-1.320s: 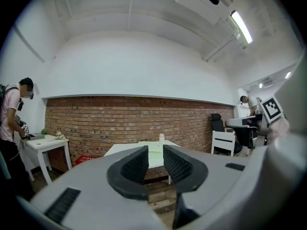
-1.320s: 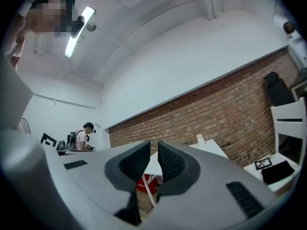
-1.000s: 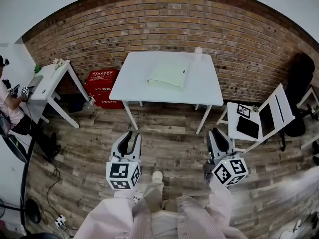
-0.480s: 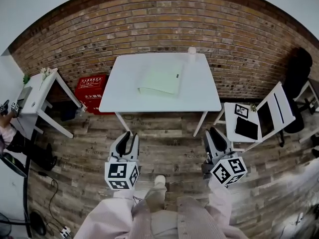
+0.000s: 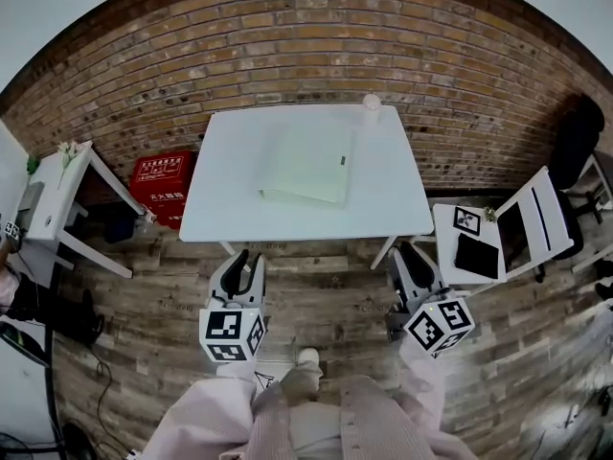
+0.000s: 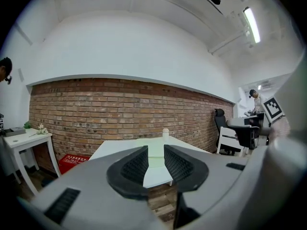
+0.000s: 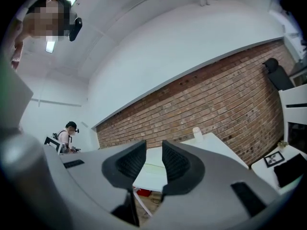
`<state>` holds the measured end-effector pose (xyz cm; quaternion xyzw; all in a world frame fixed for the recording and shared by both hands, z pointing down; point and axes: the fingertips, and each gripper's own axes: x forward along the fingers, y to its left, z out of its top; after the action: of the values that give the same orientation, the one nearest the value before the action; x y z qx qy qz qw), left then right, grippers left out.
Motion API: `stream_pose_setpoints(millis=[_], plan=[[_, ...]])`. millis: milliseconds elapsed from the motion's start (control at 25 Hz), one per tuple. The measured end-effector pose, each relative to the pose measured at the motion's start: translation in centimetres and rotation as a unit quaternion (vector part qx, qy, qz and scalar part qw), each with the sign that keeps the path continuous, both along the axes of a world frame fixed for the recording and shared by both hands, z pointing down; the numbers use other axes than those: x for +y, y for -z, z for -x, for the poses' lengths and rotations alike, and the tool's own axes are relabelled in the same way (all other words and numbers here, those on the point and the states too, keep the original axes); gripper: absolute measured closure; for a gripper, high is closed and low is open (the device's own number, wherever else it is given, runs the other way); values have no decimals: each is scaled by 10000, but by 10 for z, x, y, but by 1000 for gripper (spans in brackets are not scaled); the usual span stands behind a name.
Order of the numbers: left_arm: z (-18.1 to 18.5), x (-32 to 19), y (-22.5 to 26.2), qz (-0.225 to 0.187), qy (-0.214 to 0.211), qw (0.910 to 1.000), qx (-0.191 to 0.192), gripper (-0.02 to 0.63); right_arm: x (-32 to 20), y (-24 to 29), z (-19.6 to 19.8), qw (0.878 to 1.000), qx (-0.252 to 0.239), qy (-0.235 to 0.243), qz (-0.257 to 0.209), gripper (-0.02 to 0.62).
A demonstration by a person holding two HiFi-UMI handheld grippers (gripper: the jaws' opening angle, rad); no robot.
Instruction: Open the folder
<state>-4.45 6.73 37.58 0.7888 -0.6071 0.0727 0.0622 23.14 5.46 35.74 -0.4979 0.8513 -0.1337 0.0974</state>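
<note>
A pale green folder [image 5: 306, 161] lies shut in the middle of the white table [image 5: 230, 195] that stands against the brick wall. Both grippers hang over the wooden floor, short of the table's near edge. My left gripper [image 5: 242, 257] is open and points at the table's left front part, with nothing between its jaws. My right gripper [image 5: 408, 250] is also open and empty, near the table's right front leg. In the right gripper view the folder [image 7: 154, 168] shows far off through the jaw gap of that gripper [image 7: 153, 146]. The left gripper view shows the left gripper [image 6: 155, 148] aimed at the table.
A small white bottle [image 5: 371, 103] stands at the table's far right corner. A red crate [image 5: 158, 175] sits on the floor at its left, beside a small white side table [image 5: 57, 185]. A white folding chair [image 5: 484, 242] with a black tablet stands at the right.
Both grippers have moved forward toward the table, which now lies closer and larger in the head view. The jaw gaps look the same as before.
</note>
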Motion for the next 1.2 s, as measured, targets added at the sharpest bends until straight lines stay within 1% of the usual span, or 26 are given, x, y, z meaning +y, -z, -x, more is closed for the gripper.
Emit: stream_pose_setpoints(millis=[200,320,600,760,920,1080,1200], plan=[[3,-45,-7,27,-158,9999,9,506,-36,-5,1,9998,-44,-161,94,511],[2,-67,-9,63,-342,9994,-16,506,-54,-5,2,9996,-73,-274,97,511],[1,-102,-20,183,-624,9979,-20,506,-82,-14,11,9991,-84,-351,216,511],[1,-116,-24,212,-638,9977,-7,506,-98,-20,11,9991,-87,-329,240,511],[1,-133,-32,302,-602,9977,-4,506,-118,-28,11,9988,-139,-307,361,511],[1,-158,-34,354,-547,9979,8,506,-151,-32,11,9987,-167,-223,419,511],[-1,-178,-36,420,-549,9976,-62,506,-177,-33,14,9985,-196,-135,487,511]])
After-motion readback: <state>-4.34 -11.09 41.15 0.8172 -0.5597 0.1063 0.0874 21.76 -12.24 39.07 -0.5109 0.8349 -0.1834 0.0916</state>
